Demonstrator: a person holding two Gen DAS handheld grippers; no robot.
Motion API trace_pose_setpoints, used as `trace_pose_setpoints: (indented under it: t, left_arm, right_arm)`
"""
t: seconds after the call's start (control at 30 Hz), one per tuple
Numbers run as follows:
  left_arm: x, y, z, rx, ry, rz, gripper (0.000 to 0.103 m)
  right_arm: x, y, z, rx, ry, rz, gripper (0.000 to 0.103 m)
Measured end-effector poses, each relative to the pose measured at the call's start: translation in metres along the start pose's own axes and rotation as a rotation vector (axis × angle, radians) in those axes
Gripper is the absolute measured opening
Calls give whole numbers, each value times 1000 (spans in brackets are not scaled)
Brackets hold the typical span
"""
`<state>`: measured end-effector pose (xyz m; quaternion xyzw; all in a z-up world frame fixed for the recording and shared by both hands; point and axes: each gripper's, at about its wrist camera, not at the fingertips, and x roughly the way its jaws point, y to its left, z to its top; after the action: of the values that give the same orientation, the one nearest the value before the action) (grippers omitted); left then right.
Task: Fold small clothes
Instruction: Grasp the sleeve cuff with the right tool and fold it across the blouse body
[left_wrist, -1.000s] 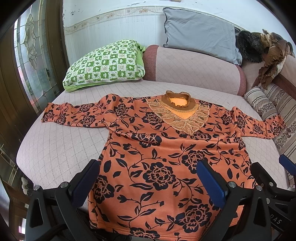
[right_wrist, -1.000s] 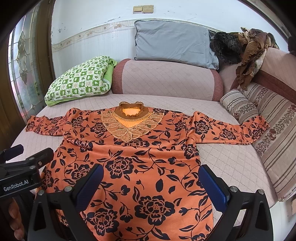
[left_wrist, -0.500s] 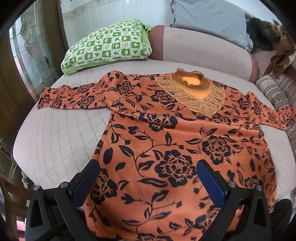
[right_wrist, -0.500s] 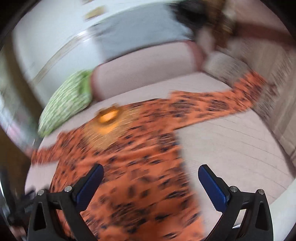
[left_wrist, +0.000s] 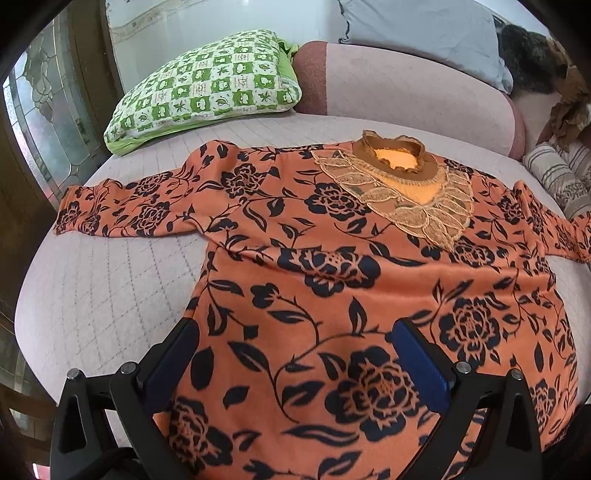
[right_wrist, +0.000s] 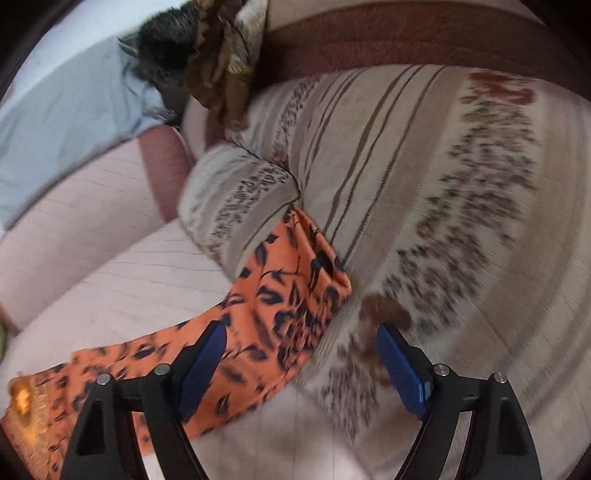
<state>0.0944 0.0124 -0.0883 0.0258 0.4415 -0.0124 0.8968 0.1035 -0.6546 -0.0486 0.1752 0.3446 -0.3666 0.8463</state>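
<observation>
Orange floral blouse spread flat on the quilted bed.
Left claw hangs released above its hem; right claw, released too (blurred view), straddles the sleeve cuff touching the striped cushion.

Soft, even daylight is filling both views, with the brightest patch coming from the glass door panel at the left of the left wrist view. Shadows are staying faint and glare is nearly nil. The left wrist picture is reading sharp across the orange floral top, though the fisheye is bowing the edges and darkening the corners. The right wrist picture is smearing with motion blur, the striped cushion streaking most.
</observation>
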Motion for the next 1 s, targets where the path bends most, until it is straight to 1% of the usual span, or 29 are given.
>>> trace_pose_setpoints:
  t: [0.03,0.1,0.13,0.17,0.2,0.27,0.37,0.47,0.57,0.63,0.7,0.73,0.77,0.8,0.87,0.9,0.93,0.97,1.0]
  left_arm:
    - [2,1,0,-2,0,-4,103]
    - [5,4,-1,-6,3,-1,103]
    - [7,7,-1,-8,4,1,103]
    - [8,10,-2,-11,5,3,103]
    - [8,13,-3,-18,5,6,103]
    - [7,23,-4,-45,-2,7,103]
    - [2,36,-5,-91,-21,2,103]
    - [-9,49,-7,-137,-49,-7,103]
    - [-19,62,-11,-168,-72,-15,103]
    - [-22,69,-12,-177,-81,-13,103]
    - [-25,78,-15,-187,-87,-2,103]
    - [-26,83,-16,-195,-88,0,103]
    - [-26,88,-17,-205,-88,3,103]
    - [-26,93,-18,-216,-86,4,103]
    - [-26,99,-19,-224,-84,5,103]
    - [-25,101,-19,-223,-82,11,103]
    - [-23,102,-18,-219,-74,15,103]
    - [-22,103,-17,-214,-68,14,103]
    - [-22,103,-14,-206,-70,14,103]
  right_arm:
    - [11,2,5,-10,3,-33,81]
    - [31,4,12,-29,15,-69,52]
    - [40,5,15,-38,35,-71,2]
    - [46,8,14,-28,76,-51,5]
    - [47,8,13,-9,92,-19,5]
    - [29,17,14,-35,43,28,5]
    - [-20,53,16,-124,-41,169,5]
    - [-90,100,14,-168,-105,379,5]
    - [-147,161,2,-232,-118,569,5]
    - [-186,210,-16,-270,-117,703,5]
    - [-213,260,-41,-289,-103,821,5]
    - [-220,284,-54,-299,-85,867,5]
    - [-223,303,-68,-314,-70,890,7]
    - [-222,332,-92,-323,-39,913,9]
    - [-205,370,-128,-323,51,944,10]
    - [-194,394,-159,-369,90,941,14]
    - [-178,413,-178,-415,120,921,29]
    - [-158,430,-196,-460,163,884,51]
    - [-135,441,-216,-488,236,864,61]
